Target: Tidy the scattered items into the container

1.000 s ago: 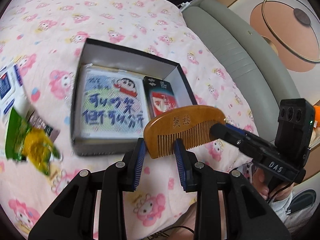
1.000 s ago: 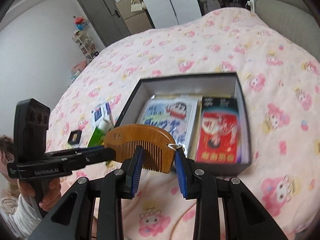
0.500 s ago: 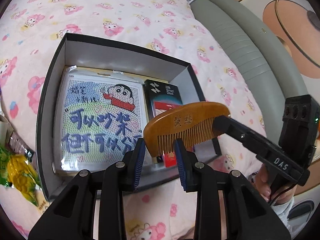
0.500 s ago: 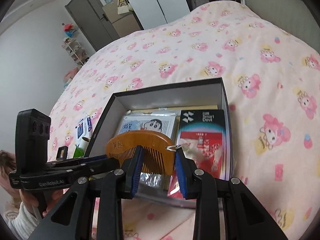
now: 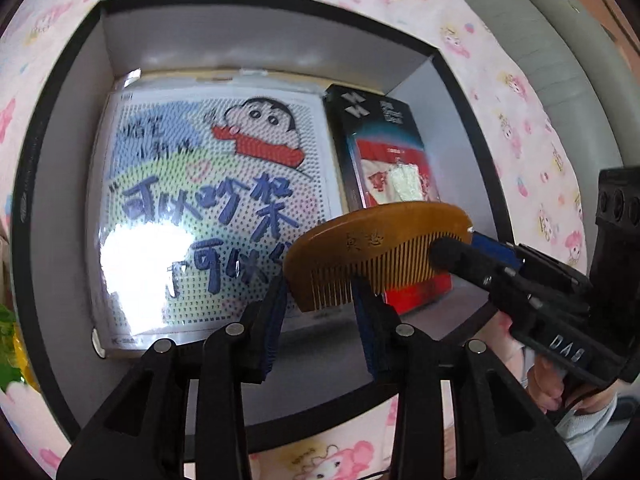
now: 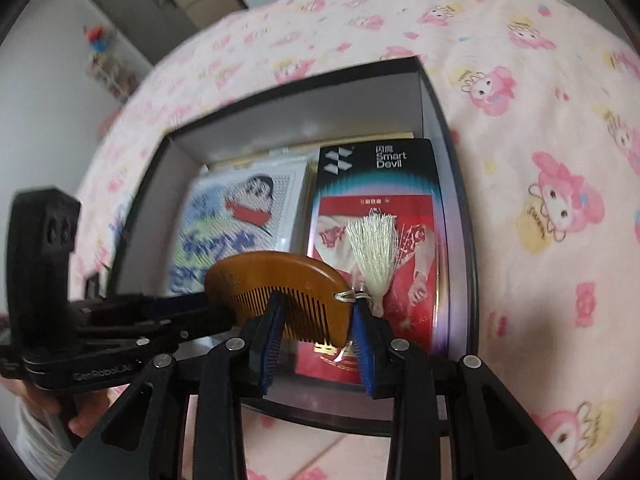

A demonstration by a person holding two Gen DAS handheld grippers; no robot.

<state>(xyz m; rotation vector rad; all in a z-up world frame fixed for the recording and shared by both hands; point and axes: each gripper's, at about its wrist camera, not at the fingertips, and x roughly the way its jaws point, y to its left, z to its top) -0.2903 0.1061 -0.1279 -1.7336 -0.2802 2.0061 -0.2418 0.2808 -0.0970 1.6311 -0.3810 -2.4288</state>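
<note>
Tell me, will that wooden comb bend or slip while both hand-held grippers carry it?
The wooden comb probably stays stiff: it spans both grippers without sagging. Its glossy finish may be slippery, though each hand-held gripper pinches an end. The thin teeth look breakable if squeezed, and the tassel will likely flop loosely.

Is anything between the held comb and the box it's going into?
Nothing visible blocks it. The comb, pinched by both the left gripper and the right gripper, hangs over the open box, above the Smart Devil package lying inside.
</note>
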